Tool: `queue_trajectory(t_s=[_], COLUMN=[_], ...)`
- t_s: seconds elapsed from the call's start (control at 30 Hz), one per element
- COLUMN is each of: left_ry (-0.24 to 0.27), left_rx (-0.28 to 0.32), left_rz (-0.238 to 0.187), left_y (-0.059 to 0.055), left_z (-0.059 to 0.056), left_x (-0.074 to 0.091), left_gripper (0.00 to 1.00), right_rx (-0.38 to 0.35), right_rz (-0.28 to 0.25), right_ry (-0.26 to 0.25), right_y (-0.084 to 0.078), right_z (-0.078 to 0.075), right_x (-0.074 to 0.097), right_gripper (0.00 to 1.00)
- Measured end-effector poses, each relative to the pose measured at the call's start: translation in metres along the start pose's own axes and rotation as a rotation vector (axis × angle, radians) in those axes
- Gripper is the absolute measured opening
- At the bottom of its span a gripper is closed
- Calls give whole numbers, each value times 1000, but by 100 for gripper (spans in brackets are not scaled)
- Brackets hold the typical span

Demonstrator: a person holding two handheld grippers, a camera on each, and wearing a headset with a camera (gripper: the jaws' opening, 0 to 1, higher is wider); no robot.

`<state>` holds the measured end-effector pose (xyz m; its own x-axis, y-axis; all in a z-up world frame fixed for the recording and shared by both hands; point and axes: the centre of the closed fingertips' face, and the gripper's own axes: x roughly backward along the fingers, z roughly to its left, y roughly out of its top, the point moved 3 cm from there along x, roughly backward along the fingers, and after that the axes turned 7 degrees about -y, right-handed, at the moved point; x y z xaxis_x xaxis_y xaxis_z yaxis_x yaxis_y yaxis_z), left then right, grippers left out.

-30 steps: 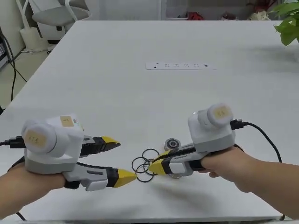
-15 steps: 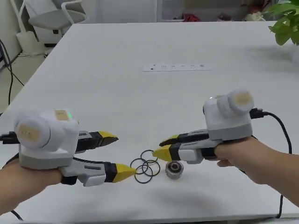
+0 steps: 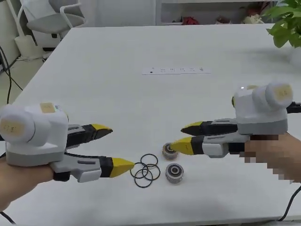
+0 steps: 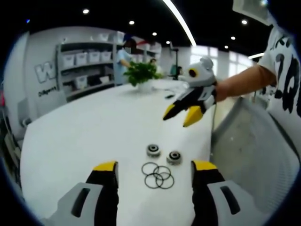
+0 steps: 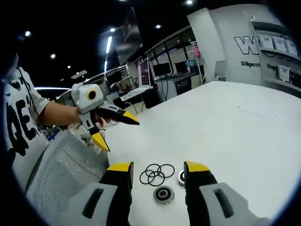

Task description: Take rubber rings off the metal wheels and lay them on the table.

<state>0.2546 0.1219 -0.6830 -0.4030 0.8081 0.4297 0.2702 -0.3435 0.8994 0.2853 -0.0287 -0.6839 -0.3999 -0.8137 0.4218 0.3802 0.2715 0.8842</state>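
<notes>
Several thin black rubber rings [image 3: 146, 170] lie overlapping on the white table [image 3: 141, 103]. Two small metal wheels rest right of them, one [image 3: 170, 150] farther and one [image 3: 174, 172] nearer. My left gripper [image 3: 112, 146] hovers left of the rings, open, with nothing between its yellow tips. The right gripper [image 3: 184, 136] hangs open just right of and above the far wheel, holding nothing. The left gripper view shows the rings [image 4: 158, 175] and both wheels [image 4: 153, 150] [image 4: 174, 157] ahead of its own gripper [image 4: 155, 165]. In the right gripper view the rings [image 5: 156, 173] and a wheel [image 5: 163, 194] lie between the tips of its gripper [image 5: 158, 166].
A white power strip [image 3: 176, 70] lies at mid-table. An office chair [image 3: 51, 19] stands past the far left corner and a green plant [image 3: 284, 23] at the far right. The table's near edge runs just below the grippers.
The right gripper has drawn back to the right and upward, away from the rings. A second wheel now shows beside the first. The left gripper has barely moved.
</notes>
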Motion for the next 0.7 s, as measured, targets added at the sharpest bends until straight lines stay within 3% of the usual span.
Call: queue_trajectory(t_s=[0.33, 0.7], left_ry=[5, 32], left_rx=[3, -18], left_rz=[-18, -11], left_y=[3, 0], left_z=[-2, 0], left_x=[3, 9], left_gripper=[68, 74], right_rx=[95, 120], right_rz=[20, 27], right_ry=[-53, -113], right_y=[-11, -25], right_z=[-5, -19], right_x=[22, 45], right_gripper=[54, 60])
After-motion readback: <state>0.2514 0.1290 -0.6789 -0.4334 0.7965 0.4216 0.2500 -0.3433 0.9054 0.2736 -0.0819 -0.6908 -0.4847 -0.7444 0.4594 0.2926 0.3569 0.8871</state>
